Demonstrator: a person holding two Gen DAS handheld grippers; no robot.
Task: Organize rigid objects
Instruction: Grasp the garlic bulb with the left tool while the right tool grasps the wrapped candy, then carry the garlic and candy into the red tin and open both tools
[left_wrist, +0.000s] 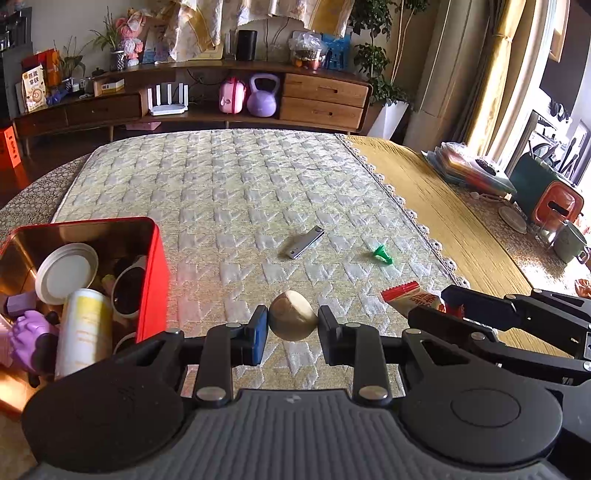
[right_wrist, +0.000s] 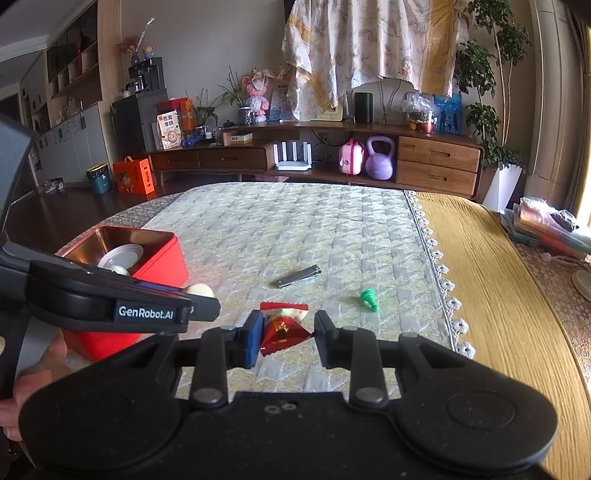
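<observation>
- The left tool (left_wrist: 293, 330) held a round beige ball (left_wrist: 292, 320) between its two pads, pinched from both sides and lifted clear of the quilted mat (left_wrist: 229, 192) beneath it
- The right tool (right_wrist: 286, 338) gripped a red snack packet (right_wrist: 282, 326) between its pads, the packet crumpled and its serrated top edge sticking up above the fingers
- In the left wrist view the right tool (left_wrist: 454, 314) showed at the right edge with the same packet (left_wrist: 412, 297) poking out toward the ball; in the right wrist view the left tool (right_wrist: 199, 299) reached in from the left with the ball (right_wrist: 201, 290) just visible at its tip
- A red tin box (left_wrist: 151, 280) stood open on the mat to the left of the ball, already holding a white lid (left_wrist: 66, 273), a white and yellow can (left_wrist: 85, 332), a dark cup (left_wrist: 129, 291) and a purple toy (left_wrist: 29, 339)
- A metal nail clipper (left_wrist: 306, 242) lay flat on the mat beyond the ball, well apart from the box
- A small green plastic piece (left_wrist: 382, 254) lay to the right of the clipper, near the lace trim of the mat
- The mat covered part of a surface (left_wrist: 443, 206) draped in yellow cloth
- Part of a person's hand (right_wrist: 22, 384) showed at the lower left of the right wrist view, behind the left tool
</observation>
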